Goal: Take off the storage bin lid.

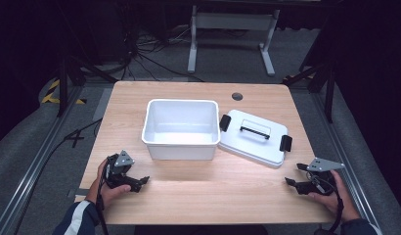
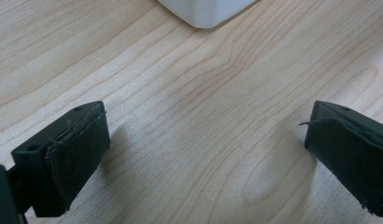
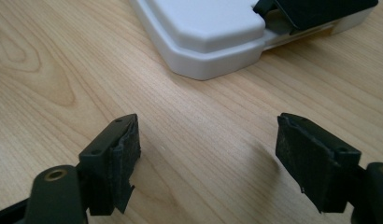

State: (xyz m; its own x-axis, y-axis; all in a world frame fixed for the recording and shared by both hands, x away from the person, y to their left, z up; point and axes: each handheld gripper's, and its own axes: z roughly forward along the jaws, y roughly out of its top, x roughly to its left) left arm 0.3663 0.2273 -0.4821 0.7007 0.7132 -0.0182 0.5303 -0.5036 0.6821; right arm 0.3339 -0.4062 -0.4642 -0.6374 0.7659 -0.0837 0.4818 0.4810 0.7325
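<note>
While its lid lies beside it, the white bin sits empty.

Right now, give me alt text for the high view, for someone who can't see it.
An open white bin sits mid-table on a wooden table, its white lid with black handle and clips lying just to its right. A person's hands hold the left gripper and right gripper, both open, at the near corners.

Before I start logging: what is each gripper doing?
Left gripper: open, holding nothing.
Right gripper: open, holding nothing.
</note>
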